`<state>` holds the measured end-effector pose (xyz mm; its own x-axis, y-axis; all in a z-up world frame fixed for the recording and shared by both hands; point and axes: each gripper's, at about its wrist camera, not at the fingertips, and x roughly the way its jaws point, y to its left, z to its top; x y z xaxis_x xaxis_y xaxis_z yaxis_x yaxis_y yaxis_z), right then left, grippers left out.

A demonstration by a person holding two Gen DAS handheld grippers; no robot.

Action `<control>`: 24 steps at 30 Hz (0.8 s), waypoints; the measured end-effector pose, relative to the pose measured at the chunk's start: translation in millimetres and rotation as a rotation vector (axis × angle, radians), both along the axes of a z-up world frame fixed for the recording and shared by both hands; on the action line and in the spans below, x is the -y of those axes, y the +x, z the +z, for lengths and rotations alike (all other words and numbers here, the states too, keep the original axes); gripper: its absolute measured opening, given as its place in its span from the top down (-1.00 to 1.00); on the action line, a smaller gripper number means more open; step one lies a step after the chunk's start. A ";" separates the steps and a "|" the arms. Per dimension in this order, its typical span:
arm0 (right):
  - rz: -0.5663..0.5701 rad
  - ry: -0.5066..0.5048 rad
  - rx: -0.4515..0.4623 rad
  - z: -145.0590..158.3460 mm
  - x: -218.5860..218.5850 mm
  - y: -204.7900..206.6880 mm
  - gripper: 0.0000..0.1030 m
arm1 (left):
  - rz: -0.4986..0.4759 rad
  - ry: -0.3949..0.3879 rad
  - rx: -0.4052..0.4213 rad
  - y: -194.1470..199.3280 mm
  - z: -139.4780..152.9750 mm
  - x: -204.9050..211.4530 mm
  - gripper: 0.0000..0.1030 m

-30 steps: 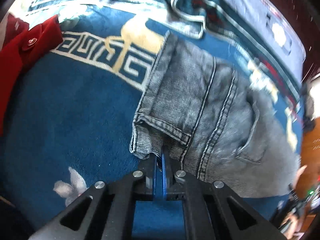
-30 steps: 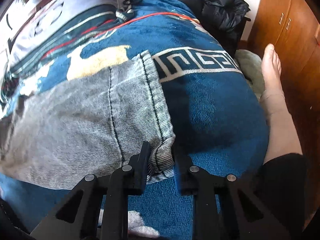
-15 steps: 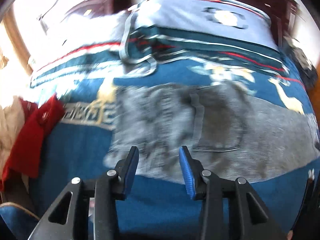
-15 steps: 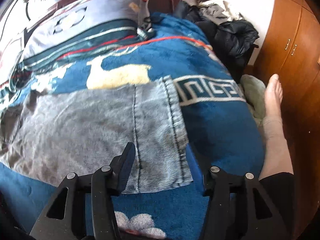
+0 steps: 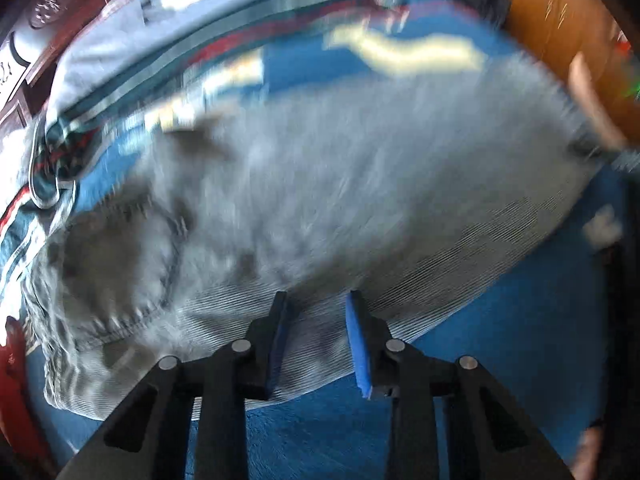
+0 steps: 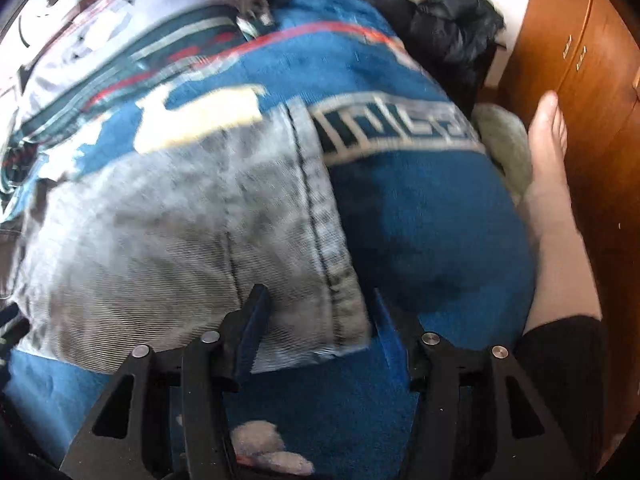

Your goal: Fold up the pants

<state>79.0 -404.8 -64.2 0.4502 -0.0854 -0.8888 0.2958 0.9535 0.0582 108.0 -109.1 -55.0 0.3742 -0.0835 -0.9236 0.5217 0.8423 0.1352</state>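
Grey denim pants (image 5: 312,200) lie folded lengthwise on a blue patterned blanket (image 5: 520,340). In the left wrist view, blurred by motion, my left gripper (image 5: 318,320) is open and empty over the near edge of the pants' middle. In the right wrist view my right gripper (image 6: 320,316) is open and empty, its jaws on either side of the near corner of the hem end of the pants (image 6: 200,232). The blanket (image 6: 420,220) shows to the right of the hem.
A striped pillow (image 6: 120,40) lies at the head of the bed. Dark clothes (image 6: 452,32) are piled at the far right. A person's bare foot and leg (image 6: 552,184) stand beside a wooden cabinet (image 6: 580,60). A red garment (image 5: 12,360) is at the left edge.
My left gripper let go of the waistband, opened and swung right toward the middle of the pants. My right gripper opened wider and moved in close to the hem corner again.
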 end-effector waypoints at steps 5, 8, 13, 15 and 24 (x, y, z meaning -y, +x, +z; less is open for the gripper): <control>-0.032 0.052 0.046 11.5 10.3 -7.9 -0.08 | 0.047 -0.117 -0.013 8.7 12.4 -19.2 0.36; -0.027 0.135 0.120 25.4 18.7 -8.0 -0.10 | 0.044 -0.199 -0.002 13.9 28.4 -8.3 0.36; 0.021 0.225 0.137 33.1 32.5 10.8 -0.11 | -0.153 -0.265 0.043 -1.8 49.8 55.5 0.36; 0.050 0.269 0.127 31.4 39.1 21.6 -0.11 | -0.269 -0.267 0.033 -13.8 53.5 89.7 0.26; 0.098 0.327 0.093 18.2 60.3 44.8 -0.11 | -0.533 -0.204 -0.014 -39.1 30.3 184.2 0.23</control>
